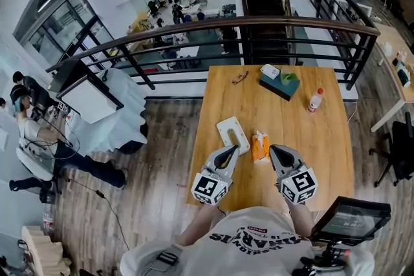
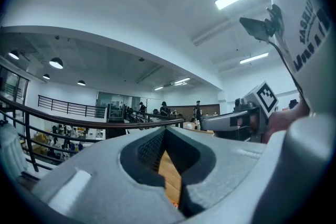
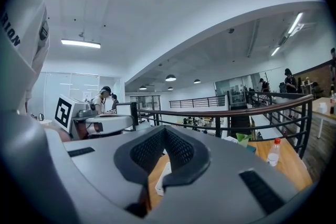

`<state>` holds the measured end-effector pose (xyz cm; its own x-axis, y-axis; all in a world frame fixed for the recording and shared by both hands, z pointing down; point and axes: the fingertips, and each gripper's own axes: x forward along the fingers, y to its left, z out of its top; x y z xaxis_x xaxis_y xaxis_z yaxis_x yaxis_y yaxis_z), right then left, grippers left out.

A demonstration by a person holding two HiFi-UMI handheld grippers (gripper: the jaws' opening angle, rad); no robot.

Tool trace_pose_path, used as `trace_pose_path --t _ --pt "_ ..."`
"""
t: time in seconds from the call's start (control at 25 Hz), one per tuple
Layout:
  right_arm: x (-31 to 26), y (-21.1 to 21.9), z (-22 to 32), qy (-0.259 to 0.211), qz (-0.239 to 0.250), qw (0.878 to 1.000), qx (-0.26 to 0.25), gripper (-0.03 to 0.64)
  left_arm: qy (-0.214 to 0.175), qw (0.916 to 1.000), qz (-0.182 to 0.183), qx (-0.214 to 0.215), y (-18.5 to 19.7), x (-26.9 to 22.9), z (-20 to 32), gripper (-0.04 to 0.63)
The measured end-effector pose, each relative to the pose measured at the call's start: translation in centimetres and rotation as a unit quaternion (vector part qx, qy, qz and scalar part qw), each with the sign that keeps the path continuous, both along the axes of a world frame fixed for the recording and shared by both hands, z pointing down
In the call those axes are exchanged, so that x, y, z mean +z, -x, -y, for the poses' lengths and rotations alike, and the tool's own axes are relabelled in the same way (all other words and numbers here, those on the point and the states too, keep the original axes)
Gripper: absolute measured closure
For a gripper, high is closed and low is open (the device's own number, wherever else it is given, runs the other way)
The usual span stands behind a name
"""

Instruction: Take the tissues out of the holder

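Left tongs (image 1: pixel 231 149) and right tongs (image 1: pixel 274 149) — both closed, empty — flank the orange tissue pack (image 1: pixel 261 147), which stands outside the white holder (image 1: pixel 233 132) just left; removal looks done.

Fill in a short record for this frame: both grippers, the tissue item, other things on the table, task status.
left gripper: fingers shut, empty
right gripper: fingers shut, empty
orange tissue holder: upright on the wooden table, between the grippers, white tissue showing at the top
white slotted case: flat, left of the holder
far end: teal box, bottle, glasses
task status: tissues not yet taken out
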<state>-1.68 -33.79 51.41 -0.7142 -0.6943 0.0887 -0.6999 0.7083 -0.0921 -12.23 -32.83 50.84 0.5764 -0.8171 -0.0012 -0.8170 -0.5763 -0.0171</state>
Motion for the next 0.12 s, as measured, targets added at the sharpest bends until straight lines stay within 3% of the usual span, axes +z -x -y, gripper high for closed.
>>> trace_pose_path --t 0.12 --pt "0.51 0.20 0.25 -0.001 0.000 1.000 -0.001 0.609 0.001 1.0000 -0.001 -0.001 0.31 0.52 0.27 0.592"
